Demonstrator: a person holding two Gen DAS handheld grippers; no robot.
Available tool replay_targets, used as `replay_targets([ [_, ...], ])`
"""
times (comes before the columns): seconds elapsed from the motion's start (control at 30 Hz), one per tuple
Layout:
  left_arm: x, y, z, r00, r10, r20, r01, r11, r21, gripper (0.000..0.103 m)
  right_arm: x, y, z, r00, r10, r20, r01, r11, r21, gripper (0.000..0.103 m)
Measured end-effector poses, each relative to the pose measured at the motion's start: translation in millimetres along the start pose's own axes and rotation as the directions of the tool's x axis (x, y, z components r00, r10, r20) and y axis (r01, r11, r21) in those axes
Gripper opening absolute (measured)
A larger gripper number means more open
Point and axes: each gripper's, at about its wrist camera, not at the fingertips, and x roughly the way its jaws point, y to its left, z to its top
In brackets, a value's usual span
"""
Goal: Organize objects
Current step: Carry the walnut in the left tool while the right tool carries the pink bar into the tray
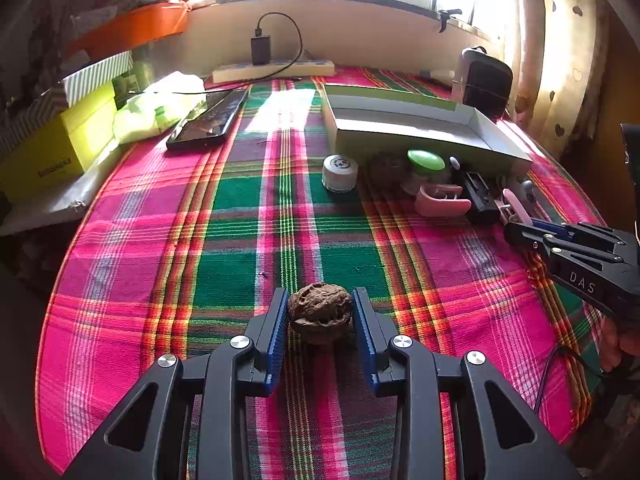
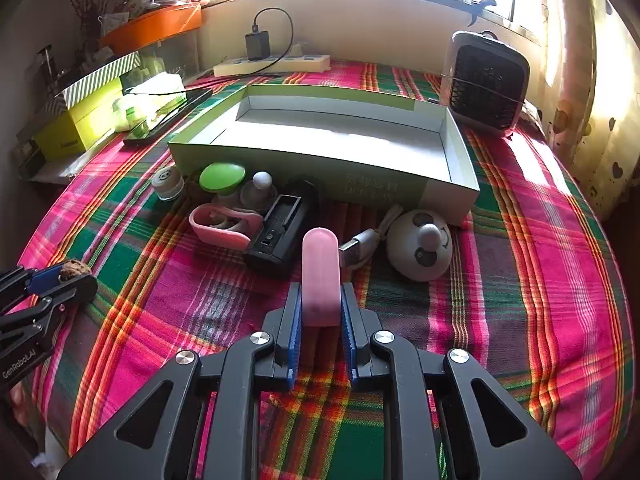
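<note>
Walnut [image 1: 320, 312] sits pinched between the blue pads [image 1: 278, 336] of the left tool [image 1: 320, 316], down low over the plaid cloth on the table [image 1: 160, 264], well apart from the rest of the clutter. Right tool [image 2: 320, 312] is clamped on a pink rounded case [image 2: 321, 276], which sticks forward out of the pads, its far end pointing toward the pile of stuff in front of the box. That open green-sided box [image 2: 332, 136] with the white inside sits toward the back of the table, nothing in it as far as I can see. Lined up along its near wall: a small white jar [image 2: 168, 183], a container with a green lid [image 2: 222, 178], a pink strap-looking thing [image 2: 224, 224], a black battery charger [image 2: 280, 228], a USB plug on a white cable [image 2: 356, 248], and a round white panda-face gadget [image 2: 420, 246]. From the left wrist view there's also something brownish [image 1: 386, 168] tucked between the jar and the green lid, might be a second walnut but it's too shadowy to say for sure. Further back there's a phone [image 1: 210, 118] lying flat on the left side, a power strip [image 2: 272, 65] with a black charger plugged in against the wall, and a small dark-grilled fan [image 2: 486, 84] at the right rear corner beside the box.
</note>
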Motion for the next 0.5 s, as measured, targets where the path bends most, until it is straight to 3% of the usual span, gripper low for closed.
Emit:
replay_targets([
  [0.5, 5.4, -24.5, 16.5, 0.999, -0.038, 0.014, 0.037, 0.998, 0.047, 0.030, -13.5, 1.7, -9.8, 0.998, 0.059, 0.020, -0.059, 0.998, 0.017, 0.019],
])
